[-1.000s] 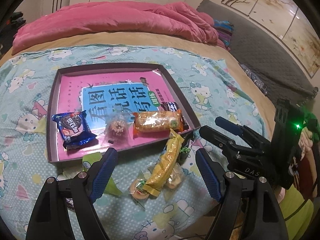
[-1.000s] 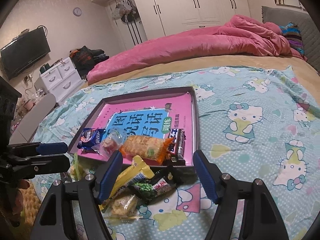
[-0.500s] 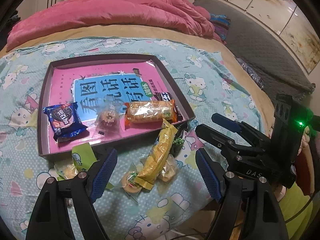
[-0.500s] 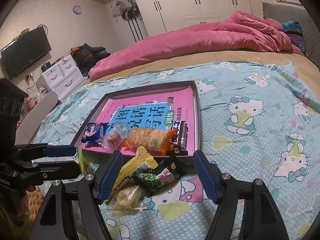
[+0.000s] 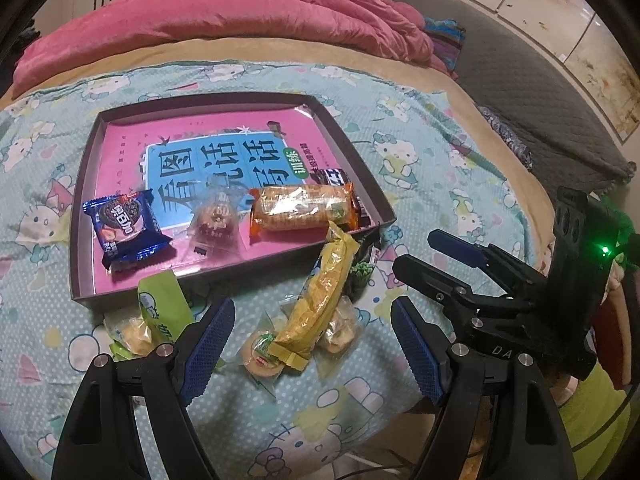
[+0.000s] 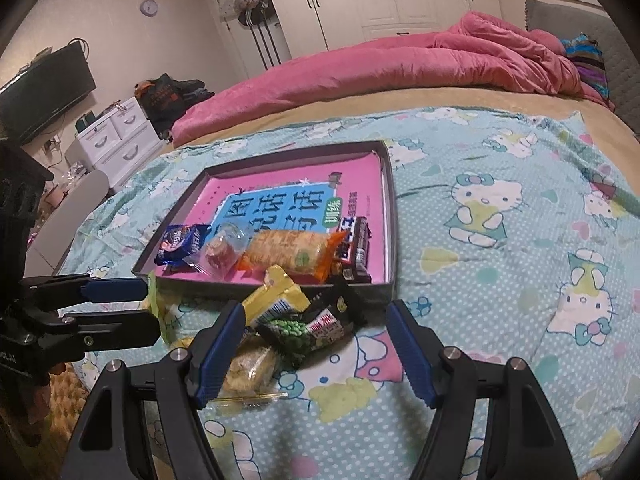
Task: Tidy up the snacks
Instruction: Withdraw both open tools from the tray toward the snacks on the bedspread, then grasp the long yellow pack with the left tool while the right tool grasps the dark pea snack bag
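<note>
A shallow dark box point(image 5: 347, 144) point(image 6: 390, 216) with a pink and blue bottom lies on the bed. In it are a blue cookie pack point(image 5: 126, 230) point(image 6: 180, 242), a clear-wrapped cake point(image 5: 214, 220), an orange cracker pack point(image 5: 302, 208) point(image 6: 292, 254) and a dark chocolate bar point(image 6: 356, 248). Loose in front of the box lie a long yellow pack point(image 5: 326, 300) point(image 6: 272, 300), a green pea bag point(image 6: 312, 328), a green packet point(image 5: 160, 308) and small round cakes point(image 5: 260, 354). My left gripper point(image 5: 312, 344) hovers open over the yellow pack. My right gripper point(image 6: 316, 344) hovers open over the pea bag. Neither holds anything.
The bed has a Hello Kitty sheet point(image 6: 500, 240) and a bunched pink quilt point(image 5: 240, 12) at the back. The bed's near edge runs just below the loose snacks. A white drawer unit point(image 6: 116, 136) and a television point(image 6: 44, 96) stand beyond the left side.
Both views have drifted slightly, so the box and snacks sit a little higher and further left in the left wrist view. Both grippers stay open at the same width. No snack has moved.
</note>
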The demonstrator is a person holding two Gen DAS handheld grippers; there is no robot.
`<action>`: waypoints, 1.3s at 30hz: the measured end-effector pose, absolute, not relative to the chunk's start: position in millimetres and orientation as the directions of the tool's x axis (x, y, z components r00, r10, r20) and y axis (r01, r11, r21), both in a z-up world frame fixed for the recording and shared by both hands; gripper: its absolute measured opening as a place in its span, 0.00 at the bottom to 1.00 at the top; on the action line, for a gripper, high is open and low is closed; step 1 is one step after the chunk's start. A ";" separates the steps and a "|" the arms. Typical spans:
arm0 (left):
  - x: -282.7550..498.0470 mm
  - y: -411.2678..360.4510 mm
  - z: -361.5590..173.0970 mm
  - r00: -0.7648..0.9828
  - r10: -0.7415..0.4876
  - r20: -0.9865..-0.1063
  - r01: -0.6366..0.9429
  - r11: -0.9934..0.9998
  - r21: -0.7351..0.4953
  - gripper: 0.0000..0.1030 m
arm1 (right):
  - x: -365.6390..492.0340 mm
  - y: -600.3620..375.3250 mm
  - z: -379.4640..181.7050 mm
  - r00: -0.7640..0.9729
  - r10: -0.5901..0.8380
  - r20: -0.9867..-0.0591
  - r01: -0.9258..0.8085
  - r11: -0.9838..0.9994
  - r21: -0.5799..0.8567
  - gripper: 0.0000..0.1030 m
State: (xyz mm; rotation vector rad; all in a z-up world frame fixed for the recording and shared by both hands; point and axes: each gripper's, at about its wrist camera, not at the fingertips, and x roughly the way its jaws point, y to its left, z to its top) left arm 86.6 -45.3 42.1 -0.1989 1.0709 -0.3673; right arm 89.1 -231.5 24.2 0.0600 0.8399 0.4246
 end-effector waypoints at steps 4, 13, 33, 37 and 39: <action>86.1 -48.1 38.8 0.419 -0.372 -0.828 0.199 0.928 -0.316 0.79 | 90.9 -234.2 18.4 0.571 0.386 -0.724 -0.327 0.916 0.230 0.70; 85.6 -55.7 30.8 0.410 -0.342 -0.846 0.206 0.938 -0.279 0.79 | 96.5 -238.4 6.8 0.525 0.408 -0.747 -0.313 0.909 0.277 0.70; 87.1 -86.2 22.1 0.416 -0.291 -0.862 0.307 0.937 -0.169 0.59 | 106.8 -245.7 -12.2 0.433 0.509 -0.744 -0.276 0.861 0.428 0.70; 91.3 -90.1 15.3 0.401 -0.282 -0.871 0.323 0.934 -0.154 0.48 | 106.9 -241.1 -13.3 0.418 0.522 -0.744 -0.290 0.852 0.435 0.70; 94.9 -91.6 10.5 0.389 -0.278 -0.878 0.327 0.933 -0.150 0.46 | 108.7 -239.5 -16.2 0.406 0.526 -0.747 -0.285 0.850 0.444 0.70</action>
